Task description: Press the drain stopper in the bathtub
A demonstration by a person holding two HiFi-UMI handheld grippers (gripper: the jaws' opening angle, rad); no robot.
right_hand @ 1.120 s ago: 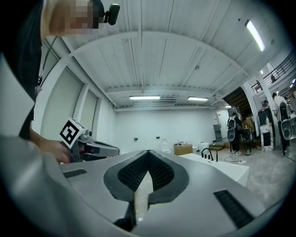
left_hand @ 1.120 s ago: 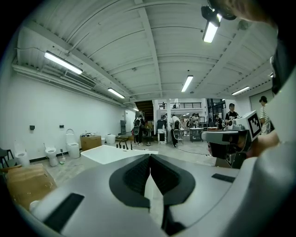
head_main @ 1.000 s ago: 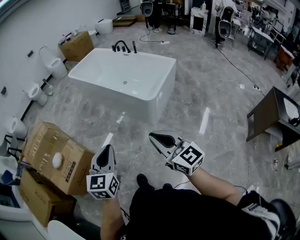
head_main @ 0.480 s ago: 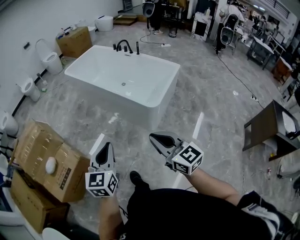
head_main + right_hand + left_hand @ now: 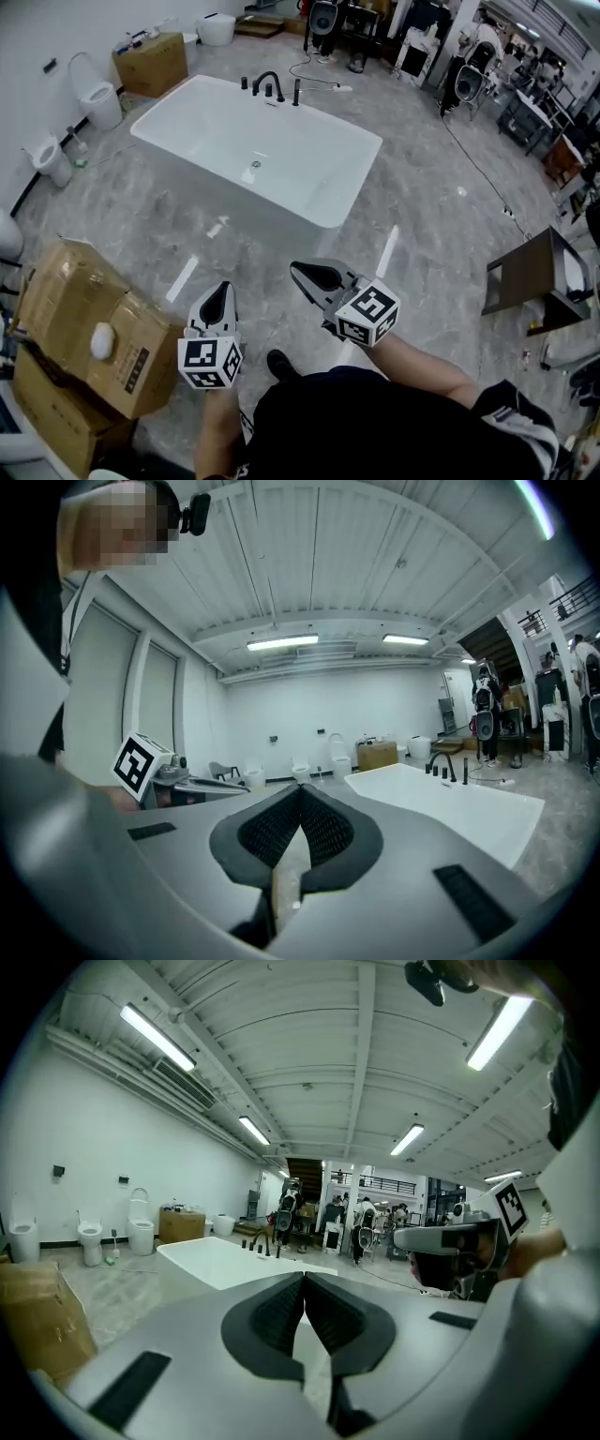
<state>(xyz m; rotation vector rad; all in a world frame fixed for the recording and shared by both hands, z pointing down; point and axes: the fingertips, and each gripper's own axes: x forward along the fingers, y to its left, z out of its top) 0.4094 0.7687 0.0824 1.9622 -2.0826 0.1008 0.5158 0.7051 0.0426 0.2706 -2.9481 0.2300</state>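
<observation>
A white freestanding bathtub (image 5: pixel 328 202) stands on the grey marble floor ahead, with a black faucet (image 5: pixel 268 86) at its far rim. The small round drain stopper (image 5: pixel 255 165) shows on the tub's bottom. My left gripper (image 5: pixel 218 294) is held low at the left, well short of the tub, jaws shut and empty. My right gripper (image 5: pixel 307 273) is beside it at the right, also shut with nothing in it. The tub (image 5: pixel 220 1262) appears beyond the left gripper (image 5: pixel 303 1281) in its view, and the tub (image 5: pixel 450 799) lies right of the right gripper (image 5: pixel 300 791) in its view.
Cardboard boxes (image 5: pixel 70 319) are stacked at the left. Toilets (image 5: pixel 98 101) line the left wall, with another box (image 5: pixel 150 61) near them. A dark cabinet (image 5: pixel 525 272) stands at the right. Speakers and equipment (image 5: pixel 464 80) with floor cables fill the back.
The view has advanced toward the bathtub, which now sits closer and more central. Both grippers stay shut and held in the same pose.
</observation>
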